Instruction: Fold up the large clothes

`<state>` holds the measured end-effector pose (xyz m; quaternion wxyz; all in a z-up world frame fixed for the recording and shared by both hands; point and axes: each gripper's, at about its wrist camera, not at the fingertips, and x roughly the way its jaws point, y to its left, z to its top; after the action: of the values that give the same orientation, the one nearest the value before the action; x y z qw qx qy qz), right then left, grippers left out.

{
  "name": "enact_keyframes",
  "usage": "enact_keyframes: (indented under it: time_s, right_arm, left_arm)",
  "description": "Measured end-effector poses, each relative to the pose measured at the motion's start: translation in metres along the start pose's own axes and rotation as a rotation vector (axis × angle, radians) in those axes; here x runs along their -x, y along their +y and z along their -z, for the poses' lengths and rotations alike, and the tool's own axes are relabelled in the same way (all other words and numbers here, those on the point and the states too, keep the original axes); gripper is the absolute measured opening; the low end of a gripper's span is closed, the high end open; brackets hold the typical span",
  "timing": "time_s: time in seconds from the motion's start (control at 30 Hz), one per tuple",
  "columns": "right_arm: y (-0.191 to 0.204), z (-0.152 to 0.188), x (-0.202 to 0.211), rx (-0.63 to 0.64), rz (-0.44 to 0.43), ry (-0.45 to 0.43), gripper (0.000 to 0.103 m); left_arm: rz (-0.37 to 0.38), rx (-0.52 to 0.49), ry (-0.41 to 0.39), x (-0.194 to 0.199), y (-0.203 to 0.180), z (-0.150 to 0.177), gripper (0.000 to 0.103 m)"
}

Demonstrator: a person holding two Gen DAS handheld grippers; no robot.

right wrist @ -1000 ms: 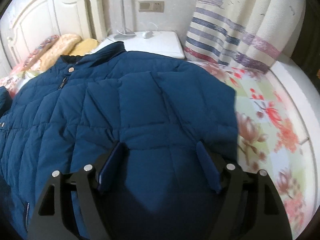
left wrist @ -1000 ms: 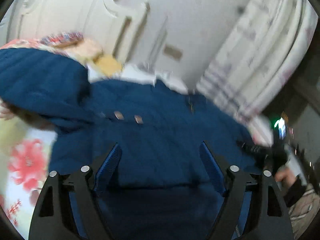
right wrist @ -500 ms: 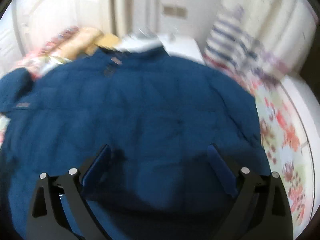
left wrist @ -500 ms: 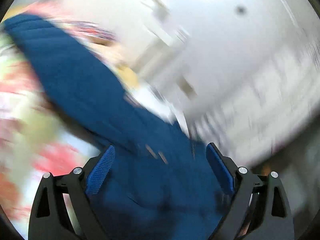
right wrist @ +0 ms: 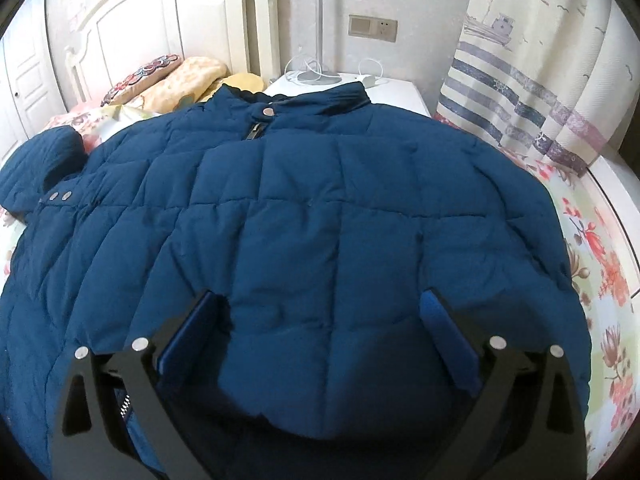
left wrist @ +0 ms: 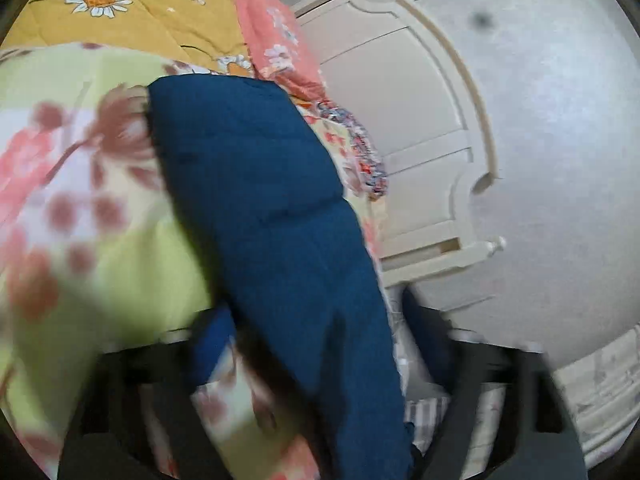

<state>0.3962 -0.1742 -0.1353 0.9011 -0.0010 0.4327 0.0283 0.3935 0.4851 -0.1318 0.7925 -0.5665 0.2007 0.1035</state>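
Note:
A large navy quilted jacket (right wrist: 304, 216) lies spread front-up on the floral bed, collar toward the nightstand. My right gripper (right wrist: 320, 320) is open just above the jacket's lower middle, holding nothing. In the left wrist view the jacket's left sleeve (left wrist: 272, 208) lies stretched out across the floral sheet, and runs between the blurred fingers of my left gripper (left wrist: 320, 344), which is open over it. The same sleeve's cuff end (right wrist: 40, 168) shows at the far left of the right wrist view.
A white headboard (right wrist: 160, 28) and pillows (right wrist: 176, 76) stand at the bed's head. A white nightstand (right wrist: 376, 88) with a lamp base and cables sits beside it. A striped curtain (right wrist: 540, 92) hangs at the right. A yellow daisy quilt (left wrist: 120, 12) lies beyond the sleeve.
My left gripper has swung left from the jacket body to the outstretched left sleeve. My right gripper has drawn back slightly and steadied over the jacket's lower middle, still open.

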Motion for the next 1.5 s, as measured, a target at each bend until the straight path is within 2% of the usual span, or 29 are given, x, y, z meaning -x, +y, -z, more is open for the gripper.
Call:
enact_keyframes:
  time_s: [0.03, 0.07, 0.13, 0.23, 0.33, 0.4, 0.43, 0.53, 0.57, 0.63, 0.67, 0.73, 0.77, 0.8, 0.83, 0.87, 0.9, 0.97, 1.0, 1.07, 1.1, 1.13, 1.17, 1.2, 1.27, 1.33, 1.4, 1.47, 1.5]
  right_arm:
    - [-0.001, 0.0, 0.0, -0.005, -0.007, -0.001, 0.1]
    - [0.0, 0.002, 0.001, -0.009, -0.011, -0.003, 0.1]
    - [-0.001, 0.002, 0.003, -0.017, -0.024, -0.009, 0.1]
    - [-0.004, 0.003, 0.007, -0.039, -0.043, -0.029, 0.099]
    - [-0.015, 0.003, 0.017, -0.1, -0.067, -0.088, 0.097]
    - [-0.032, 0.006, 0.034, -0.186, -0.082, -0.192, 0.095]
    - [-0.044, 0.009, 0.046, -0.245, -0.079, -0.261, 0.095]
    - [-0.07, 0.015, 0.064, -0.35, -0.047, -0.359, 0.095]
    - [-0.083, 0.018, 0.068, -0.402, -0.036, -0.386, 0.095]
    - [-0.101, 0.025, 0.072, -0.487, -0.032, -0.415, 0.095]
    - [-0.112, 0.029, 0.075, -0.54, -0.026, -0.433, 0.095]
    - [-0.126, 0.034, 0.076, -0.595, -0.024, -0.447, 0.095]
    - [-0.13, 0.035, 0.075, -0.605, -0.03, -0.439, 0.095]
    - [-0.134, 0.037, 0.072, -0.622, -0.035, -0.425, 0.095]
    - [-0.135, 0.038, 0.071, -0.629, -0.039, -0.417, 0.095]
    - [-0.135, 0.037, 0.069, -0.628, -0.045, -0.409, 0.095]
    - [-0.133, 0.037, 0.069, -0.617, -0.047, -0.407, 0.095]
    - [-0.126, 0.034, 0.067, -0.594, -0.045, -0.406, 0.095]
    - [-0.124, 0.032, 0.067, -0.58, -0.046, -0.404, 0.095]
    - [-0.12, 0.032, 0.067, -0.564, -0.043, -0.402, 0.095]
    - [-0.118, 0.032, 0.067, -0.559, -0.042, -0.403, 0.095]
    - [-0.117, 0.032, 0.066, -0.555, -0.041, -0.403, 0.095]
    - [-0.116, 0.031, 0.066, -0.55, -0.041, -0.402, 0.095]
    - [-0.115, 0.03, 0.065, -0.544, -0.041, -0.399, 0.095]
    - [-0.111, 0.029, 0.064, -0.522, -0.035, -0.392, 0.095]
    - [-0.101, 0.026, 0.064, -0.473, -0.013, -0.391, 0.095]
    - [-0.087, 0.023, 0.066, -0.407, -0.001, -0.4, 0.095]
    - [-0.064, 0.019, 0.073, -0.298, -0.001, -0.426, 0.095]
    - [-0.046, 0.016, 0.077, -0.218, -0.021, -0.434, 0.095]
  left_arm:
    - [-0.01, 0.015, 0.015, -0.008, 0.003, -0.003, 0.026]
    - [-0.025, 0.033, 0.026, -0.015, 0.006, -0.002, 0.012]
    - [-0.018, 0.028, -0.022, -0.007, -0.001, 0.004, 0.005]
    - [0.003, -0.174, -0.118, 0.019, -0.055, 0.036, 0.003]
    - [0.091, -0.474, -0.13, 0.039, -0.139, 0.103, 0.003]
    - [0.152, -0.675, -0.088, 0.042, -0.188, 0.161, 0.003]
    - [0.192, -0.776, -0.032, 0.039, -0.209, 0.198, 0.003]
    - [0.2, -1.021, 0.123, 0.018, -0.244, 0.307, 0.003]
    - [0.191, -1.108, 0.179, 0.008, -0.247, 0.347, 0.004]
    - [0.163, -1.228, 0.273, -0.007, -0.241, 0.408, 0.004]
    - [0.116, -1.304, 0.365, -0.022, -0.234, 0.447, 0.004]
    - [0.02, -1.372, 0.503, -0.044, -0.213, 0.498, 0.004]
    - [-0.045, -1.406, 0.515, -0.055, -0.202, 0.515, 0.009]
    - [-0.081, -1.447, 0.477, -0.056, -0.194, 0.523, 0.013]
    - [-0.101, -1.498, 0.444, -0.053, -0.191, 0.532, 0.013]
    - [-0.106, -1.515, 0.445, -0.048, -0.192, 0.534, 0.014]
    - [-0.099, -1.512, 0.465, -0.048, -0.193, 0.531, 0.017]
    - [-0.052, -1.482, 0.539, -0.04, -0.201, 0.519, 0.05]
    - [0.006, -1.45, 0.543, -0.027, -0.206, 0.51, 0.056]
    - [0.16, -1.366, 0.389, 0.016, -0.22, 0.482, 0.081]
    - [0.202, -1.322, 0.311, 0.033, -0.219, 0.472, 0.09]
    - [0.226, -1.249, 0.201, 0.05, -0.216, 0.454, 0.099]
    - [0.222, -1.134, 0.098, 0.065, -0.206, 0.426, 0.099]
    - [0.212, -1.055, 0.081, 0.067, -0.197, 0.408, 0.099]
    - [0.194, -0.805, 0.119, 0.058, -0.165, 0.357, 0.099]
    - [0.108, -0.594, 0.148, 0.041, -0.132, 0.322, 0.098]
    - [0.06, -0.474, 0.15, 0.03, -0.105, 0.3, 0.096]
    - [-0.005, -0.484, 0.13, 0.024, -0.095, 0.295, 0.096]
    - [-0.012, -0.495, 0.129, 0.026, -0.091, 0.292, 0.096]
